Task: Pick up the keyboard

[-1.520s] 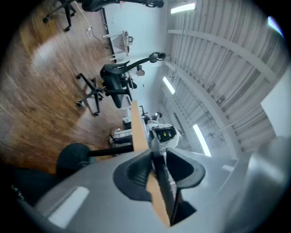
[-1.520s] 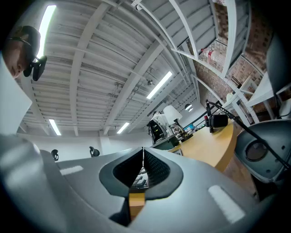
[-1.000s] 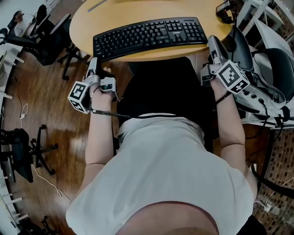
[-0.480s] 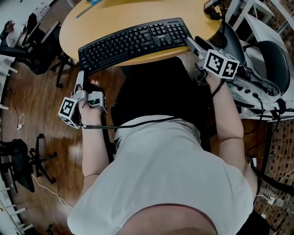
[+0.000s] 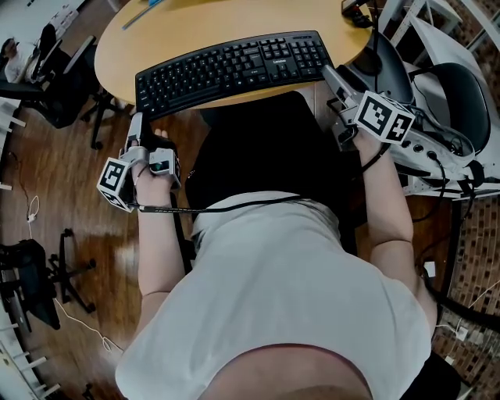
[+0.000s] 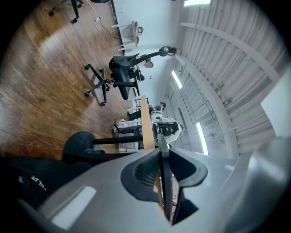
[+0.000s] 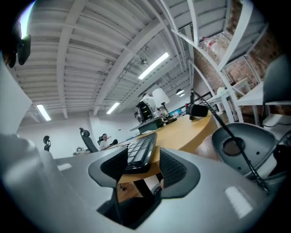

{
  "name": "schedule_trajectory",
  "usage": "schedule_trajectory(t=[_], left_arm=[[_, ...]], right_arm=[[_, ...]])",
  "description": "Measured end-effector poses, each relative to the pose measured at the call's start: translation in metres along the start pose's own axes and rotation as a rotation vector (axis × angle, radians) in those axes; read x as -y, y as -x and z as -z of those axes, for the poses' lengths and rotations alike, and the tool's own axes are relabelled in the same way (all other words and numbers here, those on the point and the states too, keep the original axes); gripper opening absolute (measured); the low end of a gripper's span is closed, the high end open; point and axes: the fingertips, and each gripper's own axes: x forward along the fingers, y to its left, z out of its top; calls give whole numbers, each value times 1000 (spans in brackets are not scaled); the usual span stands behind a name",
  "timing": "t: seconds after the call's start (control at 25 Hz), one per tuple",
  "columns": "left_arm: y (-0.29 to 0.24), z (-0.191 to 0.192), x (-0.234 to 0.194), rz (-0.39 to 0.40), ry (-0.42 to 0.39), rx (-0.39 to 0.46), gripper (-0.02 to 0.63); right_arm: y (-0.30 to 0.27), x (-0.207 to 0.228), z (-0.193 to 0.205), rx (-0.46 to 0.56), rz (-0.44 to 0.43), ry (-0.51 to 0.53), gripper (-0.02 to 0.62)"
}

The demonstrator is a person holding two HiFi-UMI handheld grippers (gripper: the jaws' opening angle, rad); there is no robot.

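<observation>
A black keyboard [image 5: 234, 66] lies along the near edge of a round wooden table [image 5: 117, 47]. My left gripper [image 5: 137, 123] hangs just below the table edge under the keyboard's left end. In the left gripper view its pads meet in a thin line [image 6: 163, 168], shut, with nothing seen between them. My right gripper [image 5: 330, 76] sits at the keyboard's right end. In the right gripper view its jaws are opening [image 7: 144, 170]. The keyboard's end [image 7: 142, 152] lies straight ahead in the gap, clear of both pads.
A black seat [image 5: 266, 141] is under the table in front of the person. White and grey chair parts [image 5: 437, 101] crowd the right side. A dark device [image 5: 355, 9] and a blue pen [image 5: 144, 12] lie on the far tabletop. Office chairs [image 5: 47, 70] stand on the wooden floor at left.
The right gripper has tilted and dipped a little beside the keyboard's right end. The left gripper stays under the left end. The keyboard has not moved on the table.
</observation>
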Motion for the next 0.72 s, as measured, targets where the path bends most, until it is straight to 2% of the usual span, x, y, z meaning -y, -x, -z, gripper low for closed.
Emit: schedule_trajectory(t=[0.12, 0.2, 0.28, 0.36, 0.44, 0.48, 0.72], left_arm=[[1, -1, -1, -1, -3, -6, 291], [2, -4, -1, -2, 2, -4, 291], [2, -4, -1, -4, 4, -5, 291], [0, 0, 0, -3, -1, -17, 291], [-2, 3, 0, -5, -4, -29, 291], [-2, 3, 0, -7, -4, -31, 291], [-2, 4, 4, 5, 0, -33, 291]], right_arm=[[6, 22, 4, 59, 6, -221, 213], [2, 20, 11, 72, -59, -367, 212], [-3, 12, 15, 73, -125, -434, 210], [-5, 9, 15, 78, -145, -465, 211], [-3, 9, 14, 86, -147, -476, 180], [-2, 7, 13, 87, -145, -471, 134], [0, 6, 12, 79, -116, -430, 130]])
